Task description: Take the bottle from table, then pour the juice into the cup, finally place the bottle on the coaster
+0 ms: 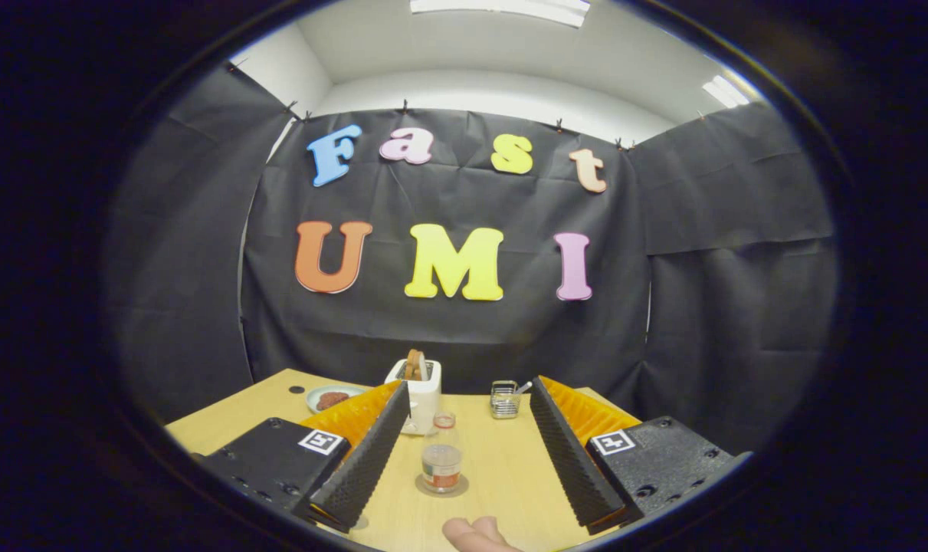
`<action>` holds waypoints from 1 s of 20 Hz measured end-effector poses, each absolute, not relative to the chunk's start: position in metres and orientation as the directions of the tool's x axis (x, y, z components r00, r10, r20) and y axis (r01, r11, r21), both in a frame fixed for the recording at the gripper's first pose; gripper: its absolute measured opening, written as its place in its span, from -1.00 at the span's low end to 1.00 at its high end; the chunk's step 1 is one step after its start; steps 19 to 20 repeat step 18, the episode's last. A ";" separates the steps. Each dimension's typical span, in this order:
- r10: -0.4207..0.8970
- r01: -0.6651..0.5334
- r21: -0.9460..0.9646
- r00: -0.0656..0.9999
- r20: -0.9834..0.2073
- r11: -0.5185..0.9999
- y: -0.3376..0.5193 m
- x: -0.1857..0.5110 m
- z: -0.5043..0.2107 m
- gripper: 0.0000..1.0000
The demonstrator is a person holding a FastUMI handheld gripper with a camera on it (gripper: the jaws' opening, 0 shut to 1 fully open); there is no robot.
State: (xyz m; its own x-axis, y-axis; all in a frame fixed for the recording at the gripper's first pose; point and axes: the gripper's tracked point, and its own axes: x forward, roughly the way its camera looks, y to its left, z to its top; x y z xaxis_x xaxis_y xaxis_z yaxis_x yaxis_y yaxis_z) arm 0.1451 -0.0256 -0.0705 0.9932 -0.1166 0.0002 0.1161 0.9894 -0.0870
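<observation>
A small clear bottle [442,458] with a red cap stands upright on the wooden table [502,468], holding a little reddish juice at its bottom. It rests on a round grey coaster [442,486]. My gripper [469,388] is open, its two fingers spread wide on either side. The bottle stands between them, closer to the left finger, and neither finger touches it.
A white toaster [419,392] with bread in its slot stands beyond the bottle. Left of the toaster lies a plate [330,399] with something brown on it. A small wire holder [503,399] sits at the back right. A person's fingertips [475,533] rest on the table's near edge.
</observation>
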 end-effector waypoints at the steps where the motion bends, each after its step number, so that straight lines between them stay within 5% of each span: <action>1: -0.123 0.122 -0.078 0.992 -0.002 0.989 -0.029 0.135 -0.063 1.00; 20: -0.059 0.061 -0.071 0.997 0.040 0.996 -0.044 0.004 -0.036 1.00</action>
